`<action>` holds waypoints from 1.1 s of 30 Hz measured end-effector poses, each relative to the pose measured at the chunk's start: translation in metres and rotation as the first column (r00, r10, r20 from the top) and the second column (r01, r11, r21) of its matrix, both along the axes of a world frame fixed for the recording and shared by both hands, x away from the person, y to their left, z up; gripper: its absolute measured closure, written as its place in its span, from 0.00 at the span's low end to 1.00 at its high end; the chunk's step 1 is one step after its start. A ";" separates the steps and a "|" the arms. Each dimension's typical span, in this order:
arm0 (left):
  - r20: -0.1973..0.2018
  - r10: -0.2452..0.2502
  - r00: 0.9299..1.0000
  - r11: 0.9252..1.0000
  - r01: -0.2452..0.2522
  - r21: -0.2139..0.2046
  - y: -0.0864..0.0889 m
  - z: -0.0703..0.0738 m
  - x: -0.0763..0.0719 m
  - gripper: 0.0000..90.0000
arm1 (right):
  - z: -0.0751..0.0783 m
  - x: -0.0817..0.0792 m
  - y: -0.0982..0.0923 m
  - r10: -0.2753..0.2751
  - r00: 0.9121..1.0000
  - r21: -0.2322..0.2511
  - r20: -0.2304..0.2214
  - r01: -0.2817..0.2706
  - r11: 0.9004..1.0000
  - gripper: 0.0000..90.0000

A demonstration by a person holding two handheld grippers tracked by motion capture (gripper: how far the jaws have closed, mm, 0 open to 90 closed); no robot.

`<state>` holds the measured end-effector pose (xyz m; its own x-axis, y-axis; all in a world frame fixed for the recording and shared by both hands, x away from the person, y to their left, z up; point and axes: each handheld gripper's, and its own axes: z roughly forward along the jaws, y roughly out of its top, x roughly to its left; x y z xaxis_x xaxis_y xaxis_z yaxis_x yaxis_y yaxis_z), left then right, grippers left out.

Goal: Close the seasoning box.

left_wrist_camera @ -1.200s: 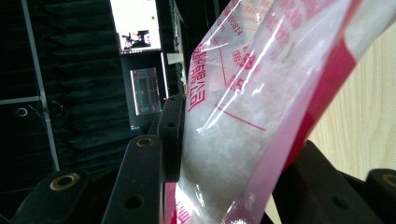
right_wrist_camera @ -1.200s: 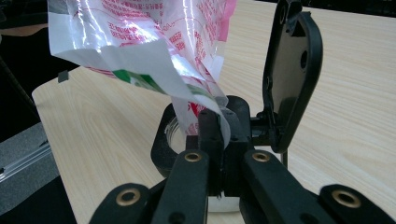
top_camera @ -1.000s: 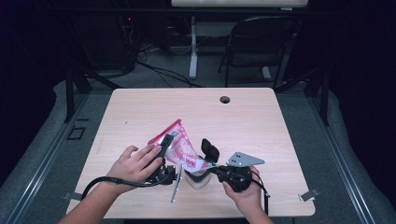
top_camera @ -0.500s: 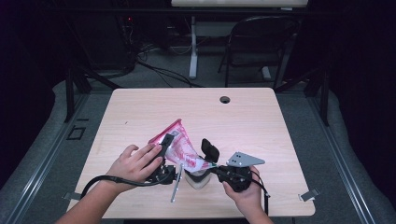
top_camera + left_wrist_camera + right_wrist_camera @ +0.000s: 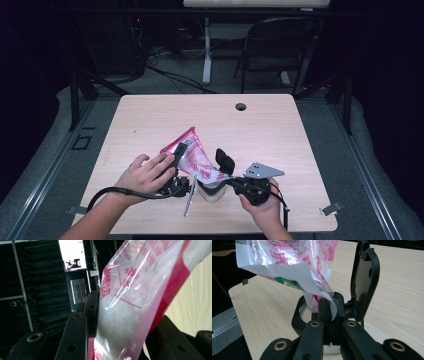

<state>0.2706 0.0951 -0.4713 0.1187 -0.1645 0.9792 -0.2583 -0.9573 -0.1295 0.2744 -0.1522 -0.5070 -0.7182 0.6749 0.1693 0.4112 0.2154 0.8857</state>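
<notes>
Nothing's budged in the last second, so the pour looks paused mid-setup. The left hand-held gripper [image 5: 181, 150] squeezes the bulging pink bag [image 5: 192, 157], tilted above the bench [image 5: 300, 130]. The right hand-held gripper [image 5: 328, 308] pinches the bag's corner over the open container [image 5: 299, 315], flip lid [image 5: 364, 277] upright.
</notes>
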 end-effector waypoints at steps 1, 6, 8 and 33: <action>0.000 0.000 1.000 1.000 0.000 0.002 0.000 0.000 0.000 0.73 | 0.000 0.000 0.000 -0.001 1.000 0.000 0.000 0.001 1.000 1.00; 0.001 0.001 1.000 1.000 -0.001 0.008 -0.001 0.001 0.000 0.73 | 0.000 0.000 -0.001 -0.002 1.000 0.001 0.001 0.002 1.000 1.00; -0.007 0.005 1.000 1.000 -0.005 0.003 -0.001 0.000 0.000 0.73 | 0.000 0.000 -0.001 -0.005 1.000 -0.002 0.001 0.005 1.000 1.00; 0.010 -0.006 1.000 1.000 0.006 0.012 -0.003 0.003 -0.001 0.73 | 0.000 0.001 -0.001 -0.006 1.000 -0.001 -0.001 0.006 1.000 1.00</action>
